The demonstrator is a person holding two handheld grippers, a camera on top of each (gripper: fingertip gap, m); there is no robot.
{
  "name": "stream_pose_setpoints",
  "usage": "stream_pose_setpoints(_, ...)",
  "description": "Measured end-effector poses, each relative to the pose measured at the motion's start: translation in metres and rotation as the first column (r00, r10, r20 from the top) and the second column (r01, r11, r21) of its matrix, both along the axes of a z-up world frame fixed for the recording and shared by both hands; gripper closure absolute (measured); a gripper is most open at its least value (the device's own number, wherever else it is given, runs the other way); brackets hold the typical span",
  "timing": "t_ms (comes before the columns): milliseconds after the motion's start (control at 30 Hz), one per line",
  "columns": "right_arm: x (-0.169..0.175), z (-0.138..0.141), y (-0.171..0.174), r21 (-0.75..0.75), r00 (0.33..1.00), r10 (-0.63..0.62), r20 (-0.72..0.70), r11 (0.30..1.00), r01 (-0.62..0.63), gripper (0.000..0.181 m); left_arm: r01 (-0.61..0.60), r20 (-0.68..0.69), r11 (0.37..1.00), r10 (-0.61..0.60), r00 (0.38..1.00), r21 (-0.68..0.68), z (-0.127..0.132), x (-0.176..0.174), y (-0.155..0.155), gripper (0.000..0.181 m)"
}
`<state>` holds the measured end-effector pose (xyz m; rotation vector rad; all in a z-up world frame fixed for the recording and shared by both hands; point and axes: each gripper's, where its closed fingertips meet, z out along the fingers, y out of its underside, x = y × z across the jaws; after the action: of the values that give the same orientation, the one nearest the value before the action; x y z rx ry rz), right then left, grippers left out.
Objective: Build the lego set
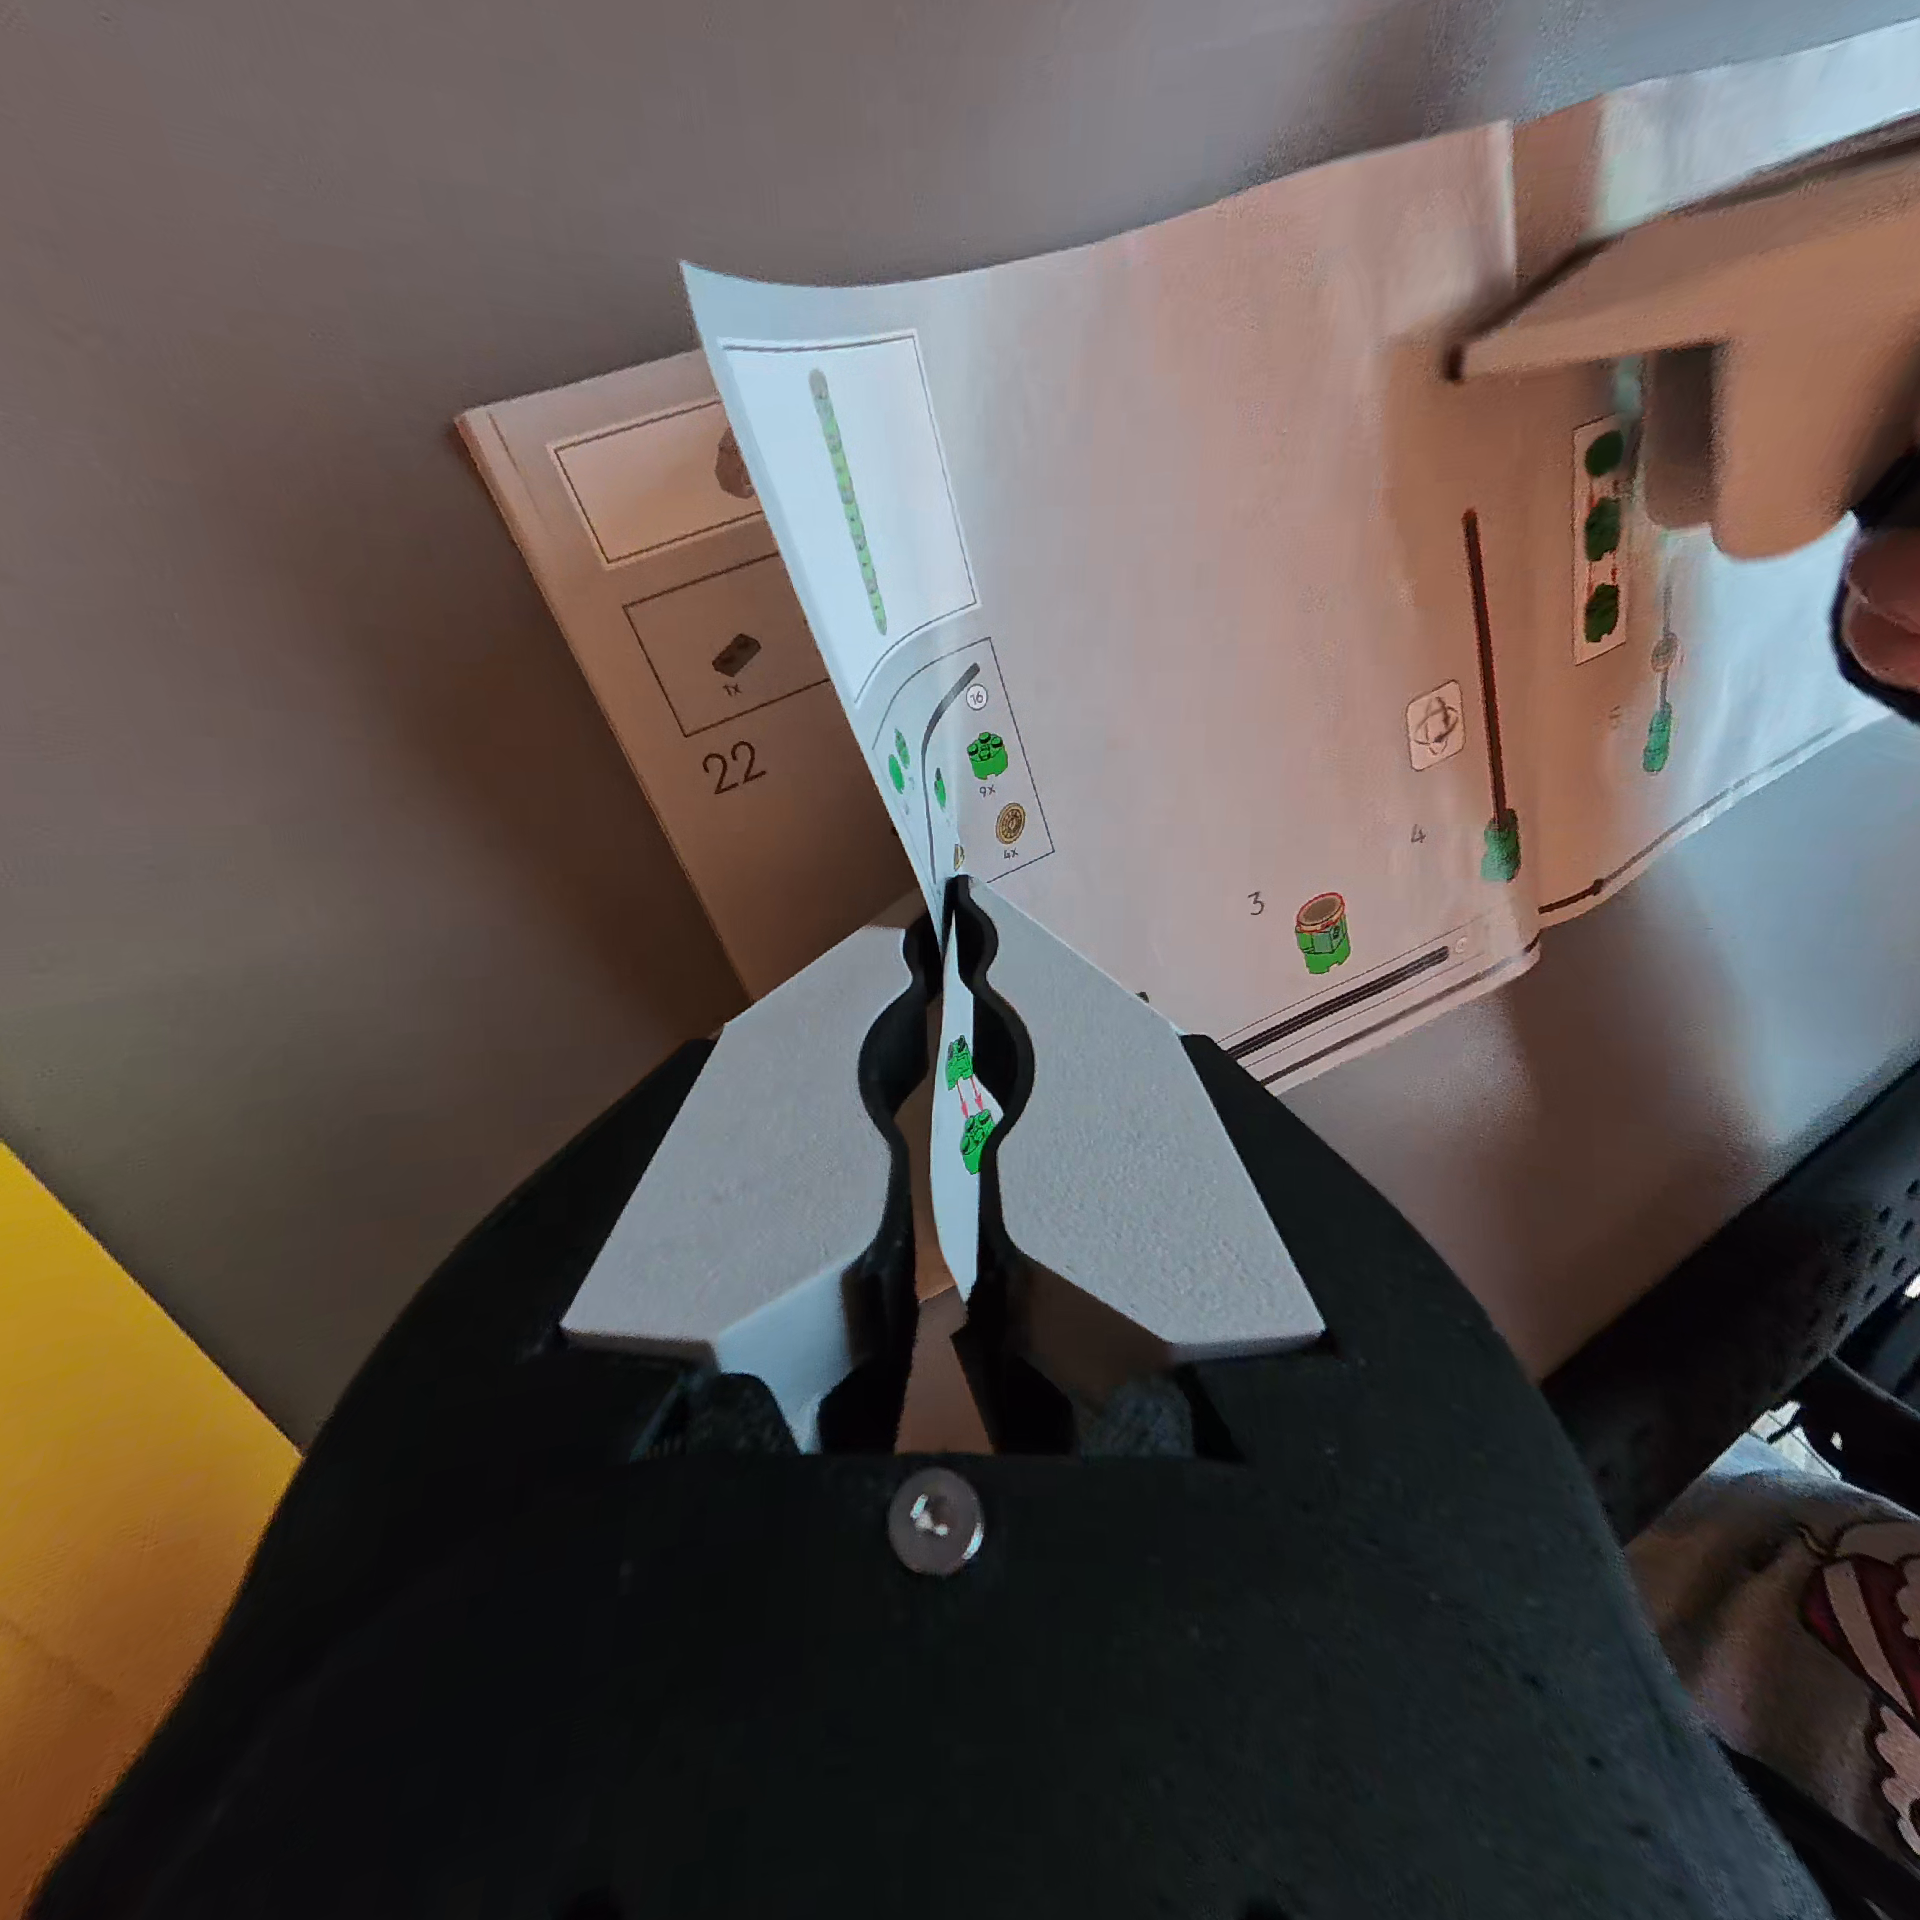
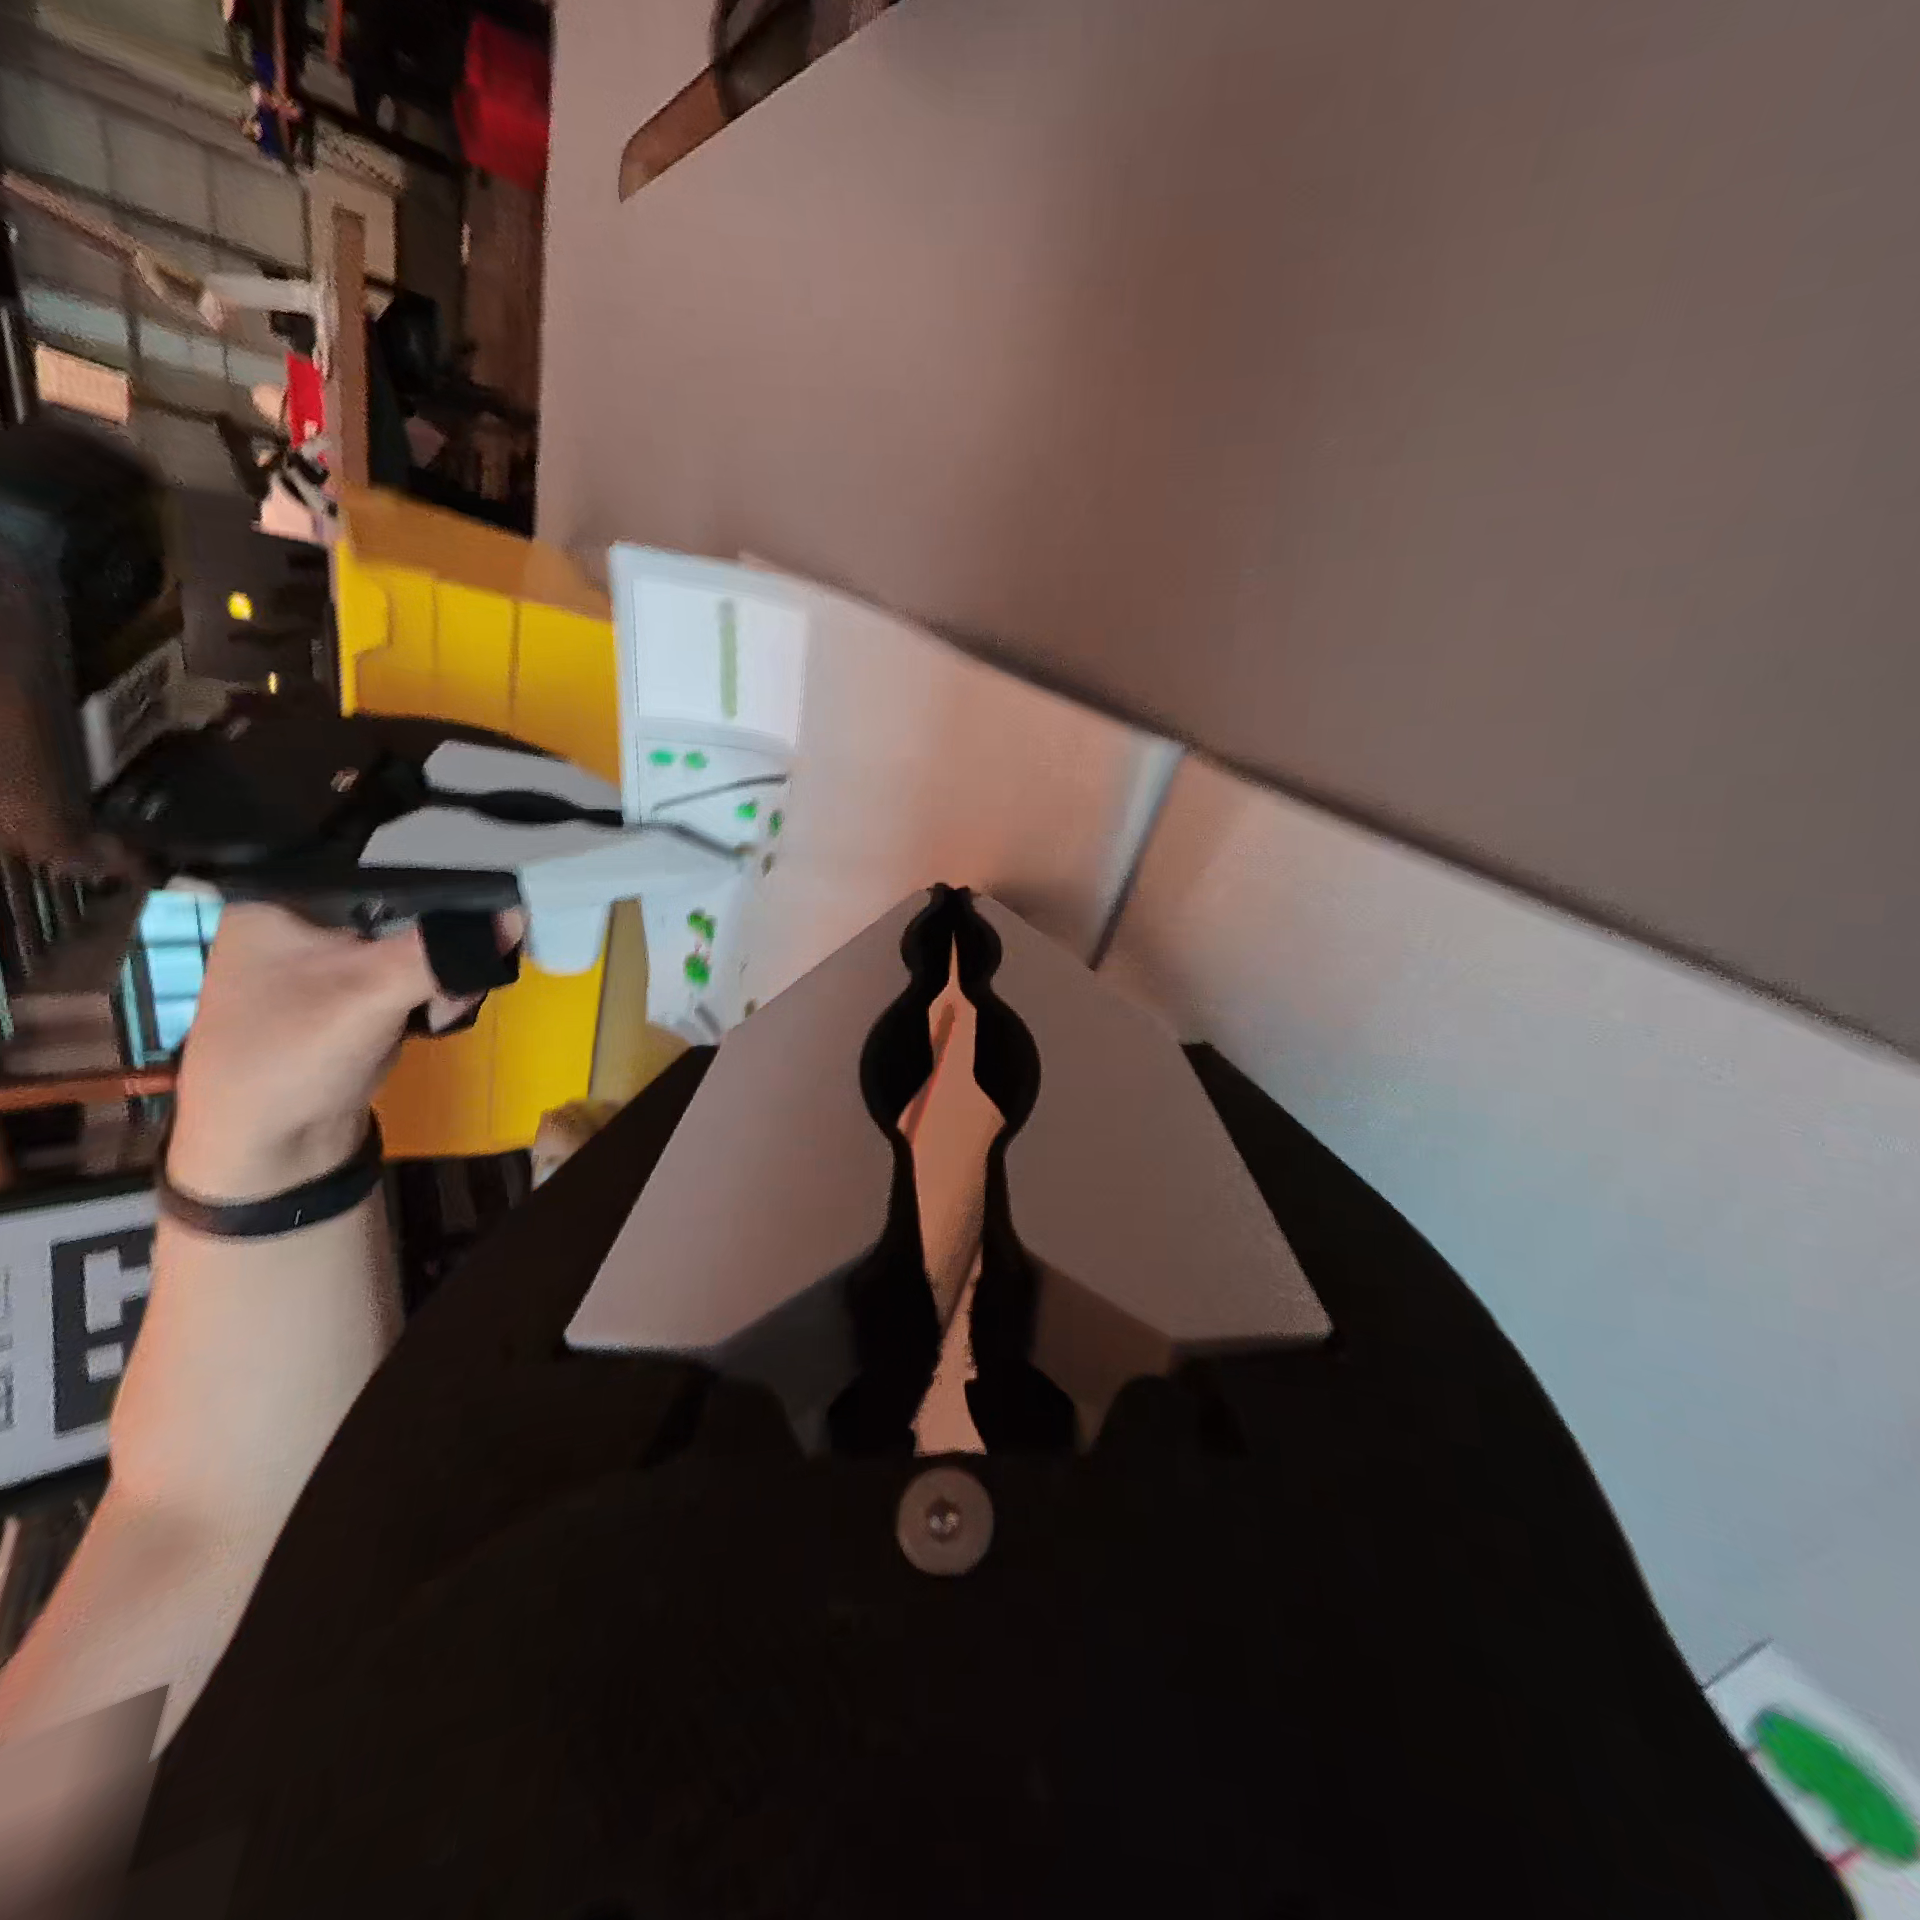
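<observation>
The Lego instruction booklet [image 1: 644, 623], a thin paper manual printed with green brick diagrams, lay open on the grey-brown table [image 1: 260, 520], one white glossy page [image 1: 1195, 571] lifted off it and curling upward. The left hand-held gripper [image 1: 951, 894], grey-fingered on a black body, was closed on that page's lower edge, the sheet running down between its fingers. The page showed a tall green stack, small round green bricks and a thin dark rod; the flat page beneath showed a dark brick in a box.

In the right wrist view, the right hand-held gripper [image 2: 948, 896] had its tips together over a pale sheet; whether it gripped the paper could not be told through the blur. The same gripper appeared blurred at the upper right of the left wrist view, over the page's far side.

A yellow box [image 2: 468, 644] stood beyond the booklet, its contents hidden. A bare hand [image 2: 301, 1029] with a dark wristband [image 2: 270, 1195] held the left gripper's handle.
</observation>
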<state>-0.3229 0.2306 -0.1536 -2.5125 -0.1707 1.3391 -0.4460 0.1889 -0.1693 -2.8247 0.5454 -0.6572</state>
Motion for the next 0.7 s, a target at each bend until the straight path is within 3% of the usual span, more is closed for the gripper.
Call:
stream_pose_setpoints(100, -0.006, 0.020, -0.037, 0.030, 0.997, 0.063, -0.048, 0.998, -0.061, 0.181, -0.006, 0.015, 1.000, 0.006, 1.000, 0.001, 0.000, 0.000, 0.000, 0.181)
stream_pose_setpoints(233, -0.007, 0.008, -0.083, -0.022, 0.984, 0.176, -0.013, 0.984, -0.177, 0.181, -0.015, 0.033, 1.000, 0.015, 0.999, 0.001, 0.000, 0.000, 0.000, 0.181)
stream_pose_setpoints(400, -0.003, -0.014, -0.092, -0.041, 0.978, 0.205, 0.032, 0.978, -0.203, 0.181, -0.043, 0.053, 0.999, 0.043, 0.998, -0.003, 0.001, 0.000, 0.001, 0.181)
stream_pose_setpoints(467, -0.003, -0.014, -0.093, -0.031, 0.977, 0.210, 0.032, 0.977, -0.209, 0.181, -0.082, 0.072, 0.996, 0.081, 0.994, 0.024, 0.010, -0.001, 0.005, 0.163)
stream_pose_setpoints(567, -0.003, -0.014, -0.093, -0.017, 0.977, 0.212, 0.031, 0.977, -0.212, 0.181, -0.134, 0.180, 0.986, 0.114, 0.977, 0.099, 0.051, 0.005, 0.010, 0.152)
stream_pose_setpoints(700, -0.002, -0.014, -0.092, 0.012, 0.977, 0.211, 0.041, 0.977, -0.212, 0.181, -0.203, 0.333, 0.930, 0.095, 0.938, 0.306, 0.134, 0.004, 0.002, 0.138)
